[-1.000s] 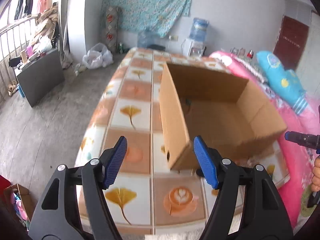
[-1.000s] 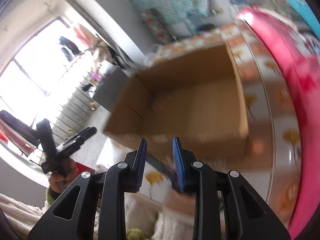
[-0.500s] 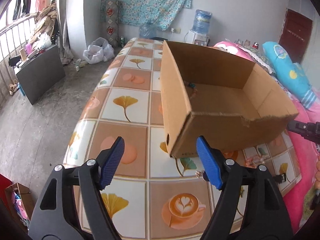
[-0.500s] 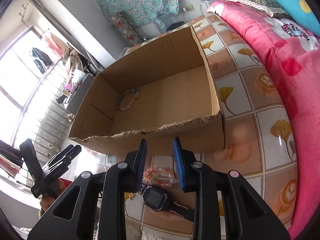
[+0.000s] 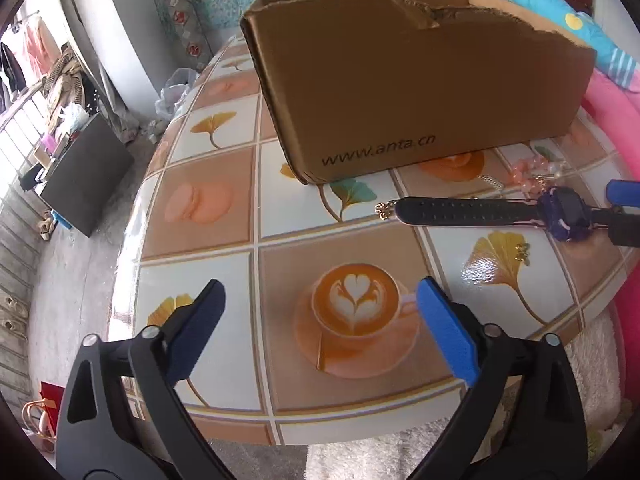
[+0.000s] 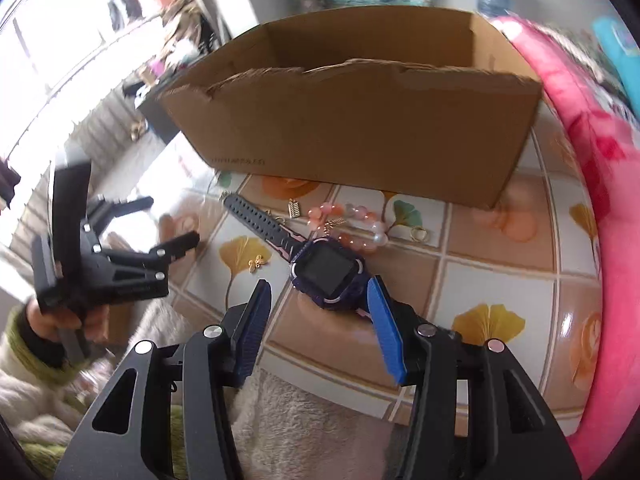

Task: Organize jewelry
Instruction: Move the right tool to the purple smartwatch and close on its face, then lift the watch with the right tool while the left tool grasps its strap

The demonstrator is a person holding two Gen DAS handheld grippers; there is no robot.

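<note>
- Both my hands had come down from above the open brown cardboard box (image 6: 360, 128) to the tiled-pattern worktop (image 5: 208, 204) in front of it, so the loose jewelry there came into reach.
- My right gripper (image 6: 320, 320) had just been opening its jaws; they stood released, with the dark purple smartwatch with a black perforated strap (image 6: 326, 270) lying just ahead of them, not yet pinched.
- My left gripper (image 5: 320, 332) had also just been opening; its jaws were spread wide and empty over the printed coffee-cup tile.
- I judged the watch to be the next piece to go into the box.
- A pink-and-white beaded bracelet (image 6: 352, 224) lay just beside the watch, between it and the box wall, with a small gold ring (image 6: 419, 234) and gold clasps (image 6: 256, 263) nearby.
- The bracelet sat so close that it could be dragged along, and the box's ragged front wall would have to be cleared.
</note>
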